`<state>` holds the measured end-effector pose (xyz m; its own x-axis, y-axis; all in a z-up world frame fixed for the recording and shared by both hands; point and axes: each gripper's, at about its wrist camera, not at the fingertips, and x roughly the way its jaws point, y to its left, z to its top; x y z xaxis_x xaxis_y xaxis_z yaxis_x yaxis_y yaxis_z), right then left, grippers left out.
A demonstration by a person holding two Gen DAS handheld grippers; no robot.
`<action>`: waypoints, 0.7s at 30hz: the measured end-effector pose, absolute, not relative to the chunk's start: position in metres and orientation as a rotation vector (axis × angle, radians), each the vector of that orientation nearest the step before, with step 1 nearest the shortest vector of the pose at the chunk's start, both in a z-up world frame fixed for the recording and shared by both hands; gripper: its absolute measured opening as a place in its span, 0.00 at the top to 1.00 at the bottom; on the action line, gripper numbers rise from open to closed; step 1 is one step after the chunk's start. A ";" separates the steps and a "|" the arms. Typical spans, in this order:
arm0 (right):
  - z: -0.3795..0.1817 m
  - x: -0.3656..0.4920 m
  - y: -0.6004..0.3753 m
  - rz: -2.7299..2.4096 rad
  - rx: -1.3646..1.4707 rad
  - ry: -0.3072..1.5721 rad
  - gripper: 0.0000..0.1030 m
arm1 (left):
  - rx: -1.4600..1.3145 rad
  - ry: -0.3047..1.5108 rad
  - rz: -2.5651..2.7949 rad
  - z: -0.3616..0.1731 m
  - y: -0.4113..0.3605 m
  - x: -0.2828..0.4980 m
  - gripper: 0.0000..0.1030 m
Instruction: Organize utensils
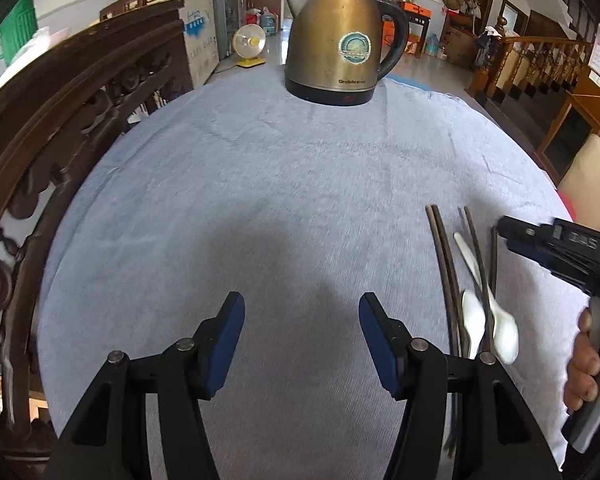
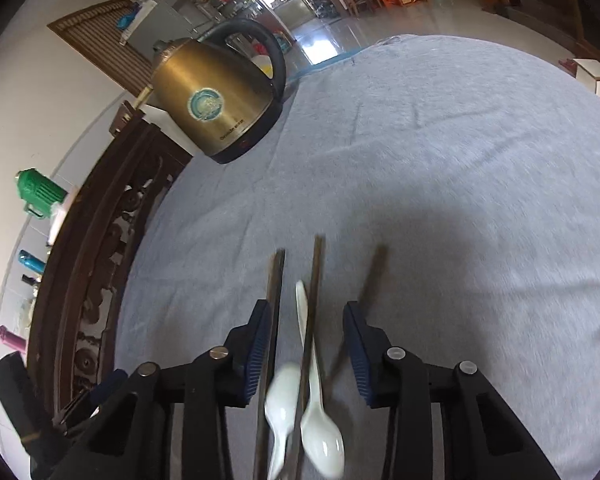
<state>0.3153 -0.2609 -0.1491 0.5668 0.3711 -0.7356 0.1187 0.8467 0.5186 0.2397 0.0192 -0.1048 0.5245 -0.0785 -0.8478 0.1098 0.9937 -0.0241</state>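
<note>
Several dark chopsticks (image 1: 446,272) and two white spoons (image 1: 504,332) lie together on the grey cloth at the lower right in the left wrist view. My left gripper (image 1: 302,316) is open and empty, over bare cloth left of them. My right gripper (image 2: 306,326) is open, hovering just above the pile, with the spoons (image 2: 320,436) and chopsticks (image 2: 274,304) between its fingers; it holds nothing. The right gripper also shows in the left wrist view (image 1: 512,236), above the chopstick tips.
A brass electric kettle (image 1: 336,40) stands at the far edge of the cloth-covered table (image 1: 260,184). A carved dark wooden chair back (image 1: 40,152) runs along the table's left side. A hand (image 1: 588,360) holds the right gripper's handle.
</note>
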 end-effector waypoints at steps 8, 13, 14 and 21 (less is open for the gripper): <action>-0.165 0.370 -0.231 0.034 0.352 1.089 0.92 | 0.051 1.031 -0.174 -0.102 0.002 0.268 0.51; -0.157 0.356 -0.242 0.044 0.415 0.986 0.94 | 0.051 1.047 -0.223 -0.107 -0.016 0.285 0.51; -0.155 0.348 -0.247 0.044 0.430 0.963 0.94 | 0.052 1.049 -0.233 -0.108 -0.021 0.288 0.51; -0.157 0.304 -0.294 0.155 0.675 0.708 0.94 | 0.106 1.067 -0.259 -0.121 -0.066 0.306 0.51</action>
<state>0.3036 -0.2938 -0.1567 0.7579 0.3513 -0.5498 0.0888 0.7792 0.6204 0.3059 -0.0663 -0.1211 0.4555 -0.1585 -0.8760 0.2610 0.9645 -0.0388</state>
